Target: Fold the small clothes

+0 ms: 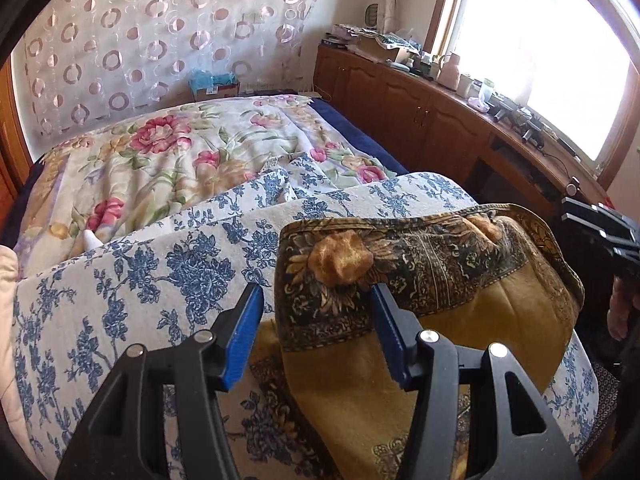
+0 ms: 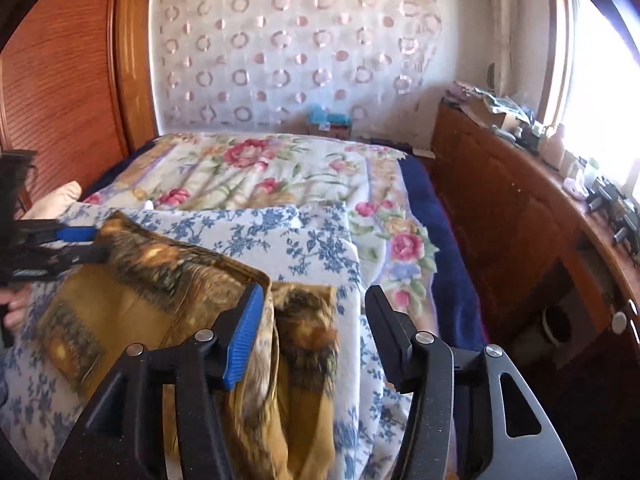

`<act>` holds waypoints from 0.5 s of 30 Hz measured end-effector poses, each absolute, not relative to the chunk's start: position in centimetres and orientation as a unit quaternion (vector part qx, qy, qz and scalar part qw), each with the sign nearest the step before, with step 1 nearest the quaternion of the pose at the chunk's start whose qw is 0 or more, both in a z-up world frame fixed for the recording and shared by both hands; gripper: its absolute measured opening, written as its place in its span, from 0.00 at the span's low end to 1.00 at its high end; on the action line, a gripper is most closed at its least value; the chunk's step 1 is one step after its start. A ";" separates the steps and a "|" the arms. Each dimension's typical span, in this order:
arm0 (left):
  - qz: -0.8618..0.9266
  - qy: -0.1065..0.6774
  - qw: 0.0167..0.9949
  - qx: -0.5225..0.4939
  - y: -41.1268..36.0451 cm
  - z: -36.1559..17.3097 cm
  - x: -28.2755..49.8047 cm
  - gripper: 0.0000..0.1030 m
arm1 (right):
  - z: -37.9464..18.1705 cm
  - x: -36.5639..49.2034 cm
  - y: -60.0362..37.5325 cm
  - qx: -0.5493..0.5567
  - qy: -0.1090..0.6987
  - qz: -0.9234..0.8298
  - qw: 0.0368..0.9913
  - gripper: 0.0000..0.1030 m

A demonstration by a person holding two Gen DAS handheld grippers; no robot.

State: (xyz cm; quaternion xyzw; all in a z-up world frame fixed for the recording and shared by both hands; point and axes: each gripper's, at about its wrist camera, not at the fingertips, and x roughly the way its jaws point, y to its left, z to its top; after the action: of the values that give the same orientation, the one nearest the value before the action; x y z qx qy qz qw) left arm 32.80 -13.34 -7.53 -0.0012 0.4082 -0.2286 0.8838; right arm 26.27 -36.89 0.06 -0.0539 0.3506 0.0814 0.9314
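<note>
A mustard-yellow garment (image 1: 460, 320) with a dark patterned border lies folded over on a white cover with blue flowers (image 1: 120, 280). My left gripper (image 1: 316, 292) is open. The garment's folded left edge lies between its blue pads, which do not press on it. In the right wrist view this gripper (image 2: 100, 245) sits at the garment's (image 2: 120, 300) far left corner. My right gripper (image 2: 315, 290) is open over the garment's right edge, with cloth beside its left finger (image 2: 244, 332) and nothing gripped. It shows at the right edge of the left wrist view (image 1: 580, 220).
The cover lies on a bed with a pink floral spread (image 1: 160, 152). A wooden cabinet (image 2: 520, 220) with cluttered top runs under the window on the right. A wooden wardrobe (image 2: 60, 60) stands on the left. A hand (image 2: 16, 308) holds each gripper.
</note>
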 end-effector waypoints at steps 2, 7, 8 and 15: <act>-0.237 0.408 0.881 -0.004 -13.3 -7.7 32.9 0.43 | -0.4 25.7 -36.9 -0.043 0.363 0.094 0.926 0.54; -0.222 0.410 0.885 0.008 -12.9 -8.0 32.9 0.30 | -1.9 24.7 -35.9 -0.041 0.386 0.115 0.914 0.54; -0.220 0.411 0.885 0.009 -12.8 -8.1 32.9 0.24 | -1.9 24.5 -35.7 -0.043 0.385 0.118 0.914 0.54; -0.217 0.401 0.890 0.022 -12.6 -8.3 32.2 0.04 | -2.2 24.7 -36.8 -0.073 0.380 0.087 0.918 0.03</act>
State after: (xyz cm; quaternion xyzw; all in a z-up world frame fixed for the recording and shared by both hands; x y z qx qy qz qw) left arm 32.23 -12.64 -8.32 0.0221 0.4008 -0.2166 0.8899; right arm 24.71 -36.75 -2.21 -0.0730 0.3801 0.0869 0.9180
